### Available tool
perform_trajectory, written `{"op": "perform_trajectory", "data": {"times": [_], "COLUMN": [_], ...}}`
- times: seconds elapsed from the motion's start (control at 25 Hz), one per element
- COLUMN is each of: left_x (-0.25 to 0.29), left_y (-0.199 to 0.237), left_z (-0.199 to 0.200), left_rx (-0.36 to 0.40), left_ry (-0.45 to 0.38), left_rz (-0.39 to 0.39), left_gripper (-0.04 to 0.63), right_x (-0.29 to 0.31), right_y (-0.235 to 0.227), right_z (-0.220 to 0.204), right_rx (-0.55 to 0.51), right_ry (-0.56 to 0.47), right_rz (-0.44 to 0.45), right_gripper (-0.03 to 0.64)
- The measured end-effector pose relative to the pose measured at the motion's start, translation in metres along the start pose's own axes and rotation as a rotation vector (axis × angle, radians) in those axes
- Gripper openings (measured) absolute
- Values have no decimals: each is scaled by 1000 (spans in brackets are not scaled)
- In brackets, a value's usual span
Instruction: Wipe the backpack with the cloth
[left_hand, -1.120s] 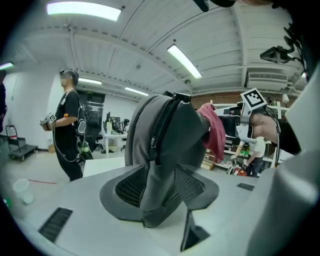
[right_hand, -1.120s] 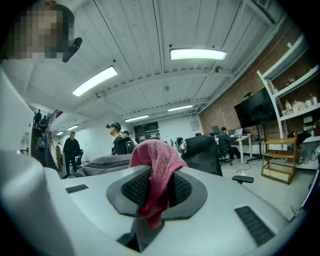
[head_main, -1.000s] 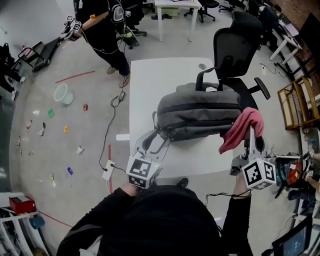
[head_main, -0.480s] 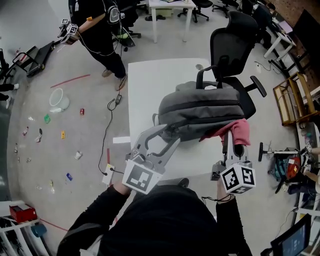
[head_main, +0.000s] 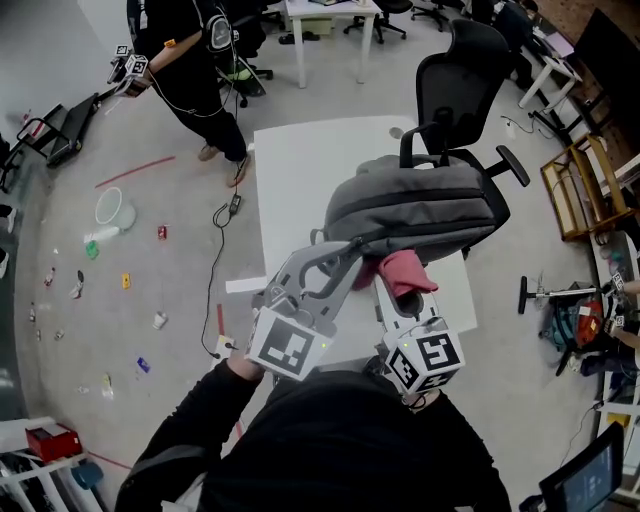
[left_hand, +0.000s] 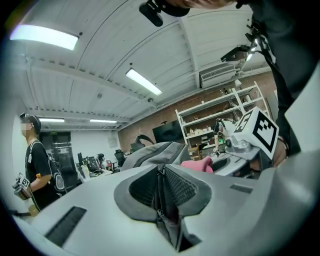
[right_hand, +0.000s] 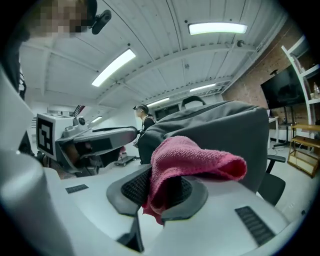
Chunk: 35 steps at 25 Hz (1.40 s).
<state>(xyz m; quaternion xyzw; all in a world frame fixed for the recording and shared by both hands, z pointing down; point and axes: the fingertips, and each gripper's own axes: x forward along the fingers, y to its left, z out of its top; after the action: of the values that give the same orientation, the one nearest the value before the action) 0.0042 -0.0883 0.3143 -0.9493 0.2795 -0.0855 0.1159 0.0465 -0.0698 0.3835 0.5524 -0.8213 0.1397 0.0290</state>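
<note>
The person's left gripper (head_main: 343, 256), a pale grey two-jaw tool with a marker cube, reaches forward almost level from a black-sleeved left arm (head_main: 195, 425). Its jaws are closing, and a thin strip of dark grey fabric (left_hand: 169, 227) is caught between the pads. The right gripper (head_main: 388, 292) sits just beside it on its right, also near level, with its jaws clamped on a folded pink terry cloth (right_hand: 195, 157) that drapes over the pads.

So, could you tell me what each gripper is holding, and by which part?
The right gripper holds the pink cloth by a bunched edge; the left gripper, jaws closing, pinches a grey backpack strap.
</note>
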Motion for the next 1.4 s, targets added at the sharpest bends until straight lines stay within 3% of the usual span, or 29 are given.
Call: {"op": "perform_trajectory", "data": {"times": [0.12,0.24,0.36,0.56,0.92,1.04,1.24,1.32,1.4], "left_x": [3,6,7,7,12,11,11,11,9], "left_y": [12,18,21,23,18,14,11,9,8], "left_z": [2,3,2,0,3,2,5,8,10], "left_rx": [-30,-67,-85,-134,-159,-160,-133,-125,-128], "left_ry": [12,43,66,71,88,94,103,112,119], "left_rz": [11,3,17,44,96,100,92,80,68], "left_gripper": [38,32,31,29,29,29,29,29,29], "right_x": [12,22,27,14,-52,-76,-84,-70,-44], "right_y": [26,58,67,7,-173,-213,-219,-198,-158], "right_z": [-13,-22,-19,13,48,53,44,33,25], "right_rx": [-44,-168,-269,-183,68,121,229,253,229], "right_ry": [55,95,88,9,-116,-156,-211,-192,-141], "right_rz": [102,223,255,138,-242,-339,-409,-377,-279], "right_gripper": [66,66,66,66,66,66,66,66,66]}}
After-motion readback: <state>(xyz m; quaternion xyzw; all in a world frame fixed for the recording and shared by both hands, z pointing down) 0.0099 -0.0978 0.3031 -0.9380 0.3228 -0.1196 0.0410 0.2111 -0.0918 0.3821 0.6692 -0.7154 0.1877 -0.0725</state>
